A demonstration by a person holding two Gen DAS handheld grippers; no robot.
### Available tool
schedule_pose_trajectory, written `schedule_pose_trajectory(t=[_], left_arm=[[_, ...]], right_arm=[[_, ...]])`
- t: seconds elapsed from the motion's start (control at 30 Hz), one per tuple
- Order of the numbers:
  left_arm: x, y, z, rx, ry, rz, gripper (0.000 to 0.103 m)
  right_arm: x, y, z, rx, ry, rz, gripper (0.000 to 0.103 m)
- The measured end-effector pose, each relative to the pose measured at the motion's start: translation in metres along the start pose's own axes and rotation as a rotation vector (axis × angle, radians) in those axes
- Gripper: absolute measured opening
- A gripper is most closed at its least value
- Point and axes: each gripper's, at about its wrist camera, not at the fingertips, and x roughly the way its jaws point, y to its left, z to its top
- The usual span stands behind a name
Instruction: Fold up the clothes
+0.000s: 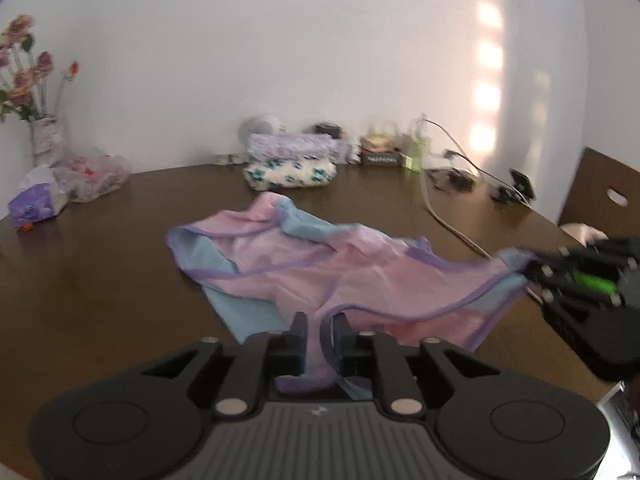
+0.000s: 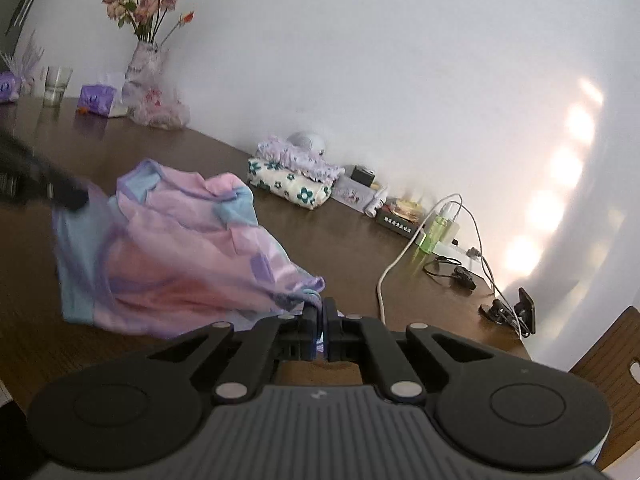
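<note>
- Evidently, the left gripper [image 1: 320,330] pinches the pink garment's [image 1: 304,272] near edge, jaws narrowed on cloth.
- Right gripper [image 2: 319,312] clamps another edge, spreading it above the table [image 1: 100,272], likely for folding.

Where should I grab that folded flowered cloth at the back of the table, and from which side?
Take the flowered cloth by its rounded front fold, coming in low from the table's near side. That edge is bare and faces open wood, whereas a purple cloth lies on top and the wall and clutter crowd the back. Both grippers now hold the pink garment.
</note>
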Motion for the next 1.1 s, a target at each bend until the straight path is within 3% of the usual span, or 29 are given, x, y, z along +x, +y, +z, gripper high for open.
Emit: schedule_pose_trajectory(t=[0.07,0.43,0.57,0.63,0.67,0.7,0.73,0.9,1.0,1.1], left_arm=[[0.002,-0.005,-0.005,0.014,0.015,-0.01,0.032],[0.005,-0.024,-0.021,0.089,0.063,-0.052,0.046],[0.01,-0.021,-0.02,0.076,0.092,-0.019,0.047],[0.012,-0.019,-0.019,0.069,0.107,-0.002,0.042],[0.013,-0.018,-0.019,0.066,0.113,0.006,0.02],[0.013,-0.016,-0.019,0.066,0.106,0.017,0.008],[0.012,-0.014,-0.018,0.065,0.098,0.028,0.005],[-0.001,-0.016,-0.013,0.118,0.011,0.044,0.003],[-0.004,-0.021,-0.008,0.114,-0.003,-0.003,0.003],[-0.005,-0.022,-0.007,0.115,-0.005,-0.001,0.003]], right_arm=[[-0.001,-0.001,0.002,0.011,-0.008,0.001,0.002],[-0.003,-0.007,0.003,0.055,-0.005,-0.012,0.002],[-0.004,-0.006,0.004,0.062,-0.008,-0.014,0.002],[-0.005,-0.005,0.003,0.052,-0.01,-0.018,0.002],[-0.004,-0.003,0.002,0.041,-0.006,-0.021,0.002],[-0.003,-0.002,0.0,0.033,0.001,-0.026,0.002],[-0.002,-0.001,-0.003,0.026,0.01,-0.032,0.002],[0.008,0.009,-0.016,-0.024,0.075,-0.047,0.002],[0.01,0.019,-0.023,-0.075,0.113,-0.022,0.004],[0.008,0.029,-0.028,-0.144,0.114,-0.021,0.007]])
